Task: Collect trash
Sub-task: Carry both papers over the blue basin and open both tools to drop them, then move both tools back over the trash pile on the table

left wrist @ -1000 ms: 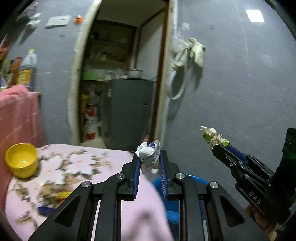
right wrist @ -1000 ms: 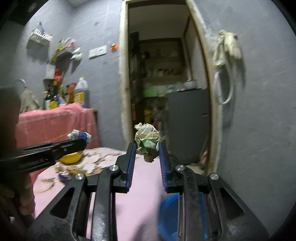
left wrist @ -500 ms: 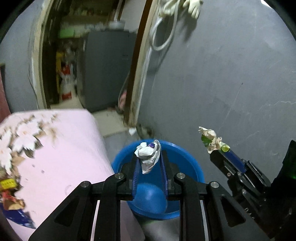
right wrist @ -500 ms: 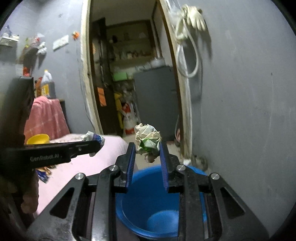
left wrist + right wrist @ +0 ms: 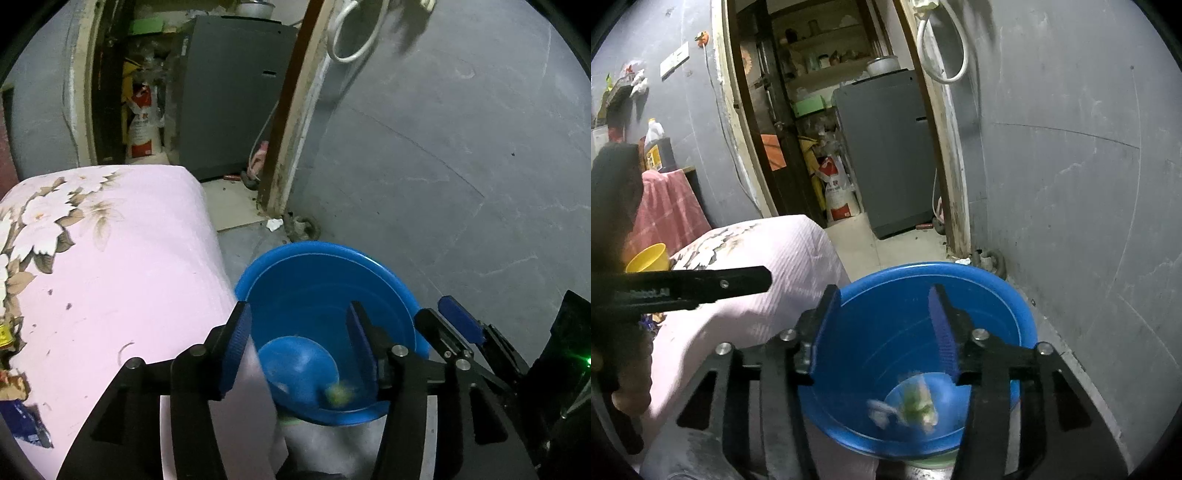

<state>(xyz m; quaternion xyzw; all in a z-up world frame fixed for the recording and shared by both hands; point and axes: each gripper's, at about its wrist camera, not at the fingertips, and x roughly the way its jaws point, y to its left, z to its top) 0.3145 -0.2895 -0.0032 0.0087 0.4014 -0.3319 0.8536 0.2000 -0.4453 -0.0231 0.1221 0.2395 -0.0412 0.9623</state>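
Observation:
A blue plastic basin stands on the floor beside the table. My left gripper is open and empty right above it. My right gripper is also open and empty above the basin, and it shows at the right of the left wrist view. A crumpled white-and-green paper wad and a white wrapper scrap are blurred inside the basin bottom. The green wad also shows in the left wrist view.
A table with a pink floral cloth is left of the basin, with a yellow bowl and wrappers on it. A grey wall is right. A doorway with a grey cabinet is behind.
Both grippers have opened over the basin and dropped their trash into it. The white wrapper has left my left gripper and the paper wad my right.

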